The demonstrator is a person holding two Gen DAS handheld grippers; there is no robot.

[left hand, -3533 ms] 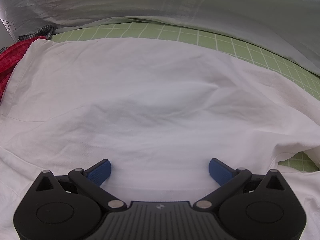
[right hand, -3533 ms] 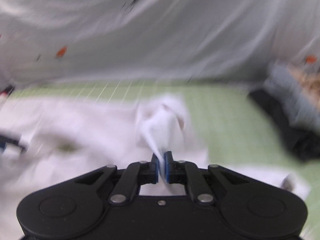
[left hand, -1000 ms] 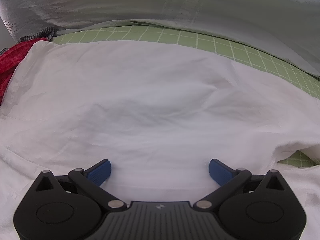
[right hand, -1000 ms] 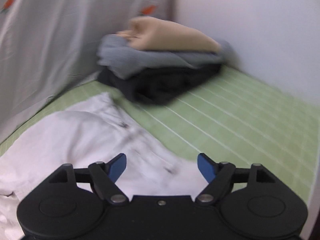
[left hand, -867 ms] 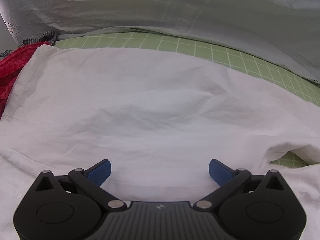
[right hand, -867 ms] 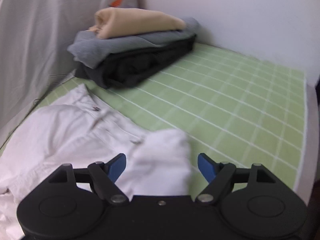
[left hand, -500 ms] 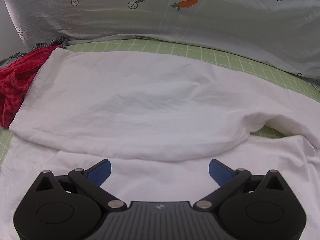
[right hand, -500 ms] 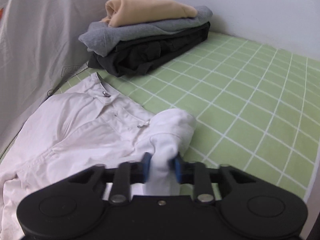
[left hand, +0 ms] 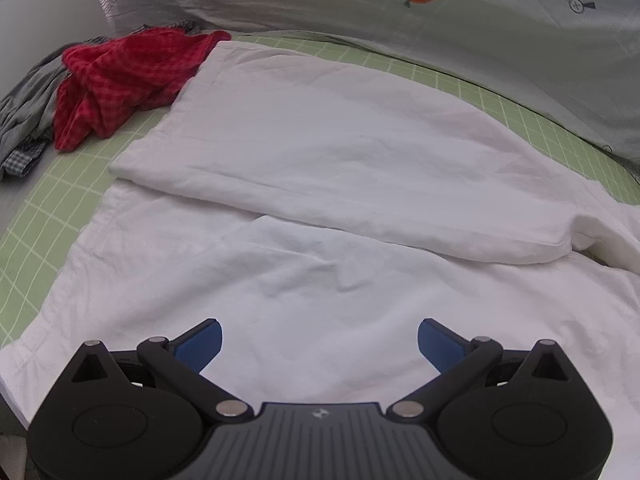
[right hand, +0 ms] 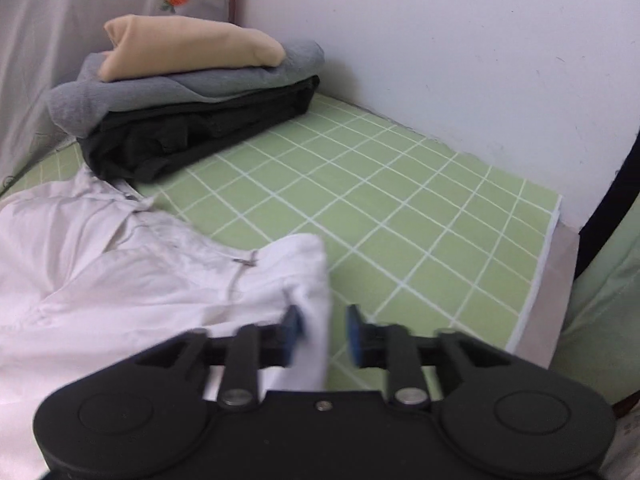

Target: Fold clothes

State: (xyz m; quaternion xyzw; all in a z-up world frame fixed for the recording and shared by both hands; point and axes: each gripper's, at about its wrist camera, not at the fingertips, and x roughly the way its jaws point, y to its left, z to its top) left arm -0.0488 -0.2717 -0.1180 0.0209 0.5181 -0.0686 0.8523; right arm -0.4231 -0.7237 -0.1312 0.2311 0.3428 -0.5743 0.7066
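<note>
The right gripper is seen with its jaws opening, and a fold of the white trousers is between them, not pinched. The left gripper is held wide open over the white trousers with nothing in it. The trousers are spread on the green mat, one leg laid partly over the other. If the loose fold is caught on a pad, the neat edge could be pulled crooked
</note>
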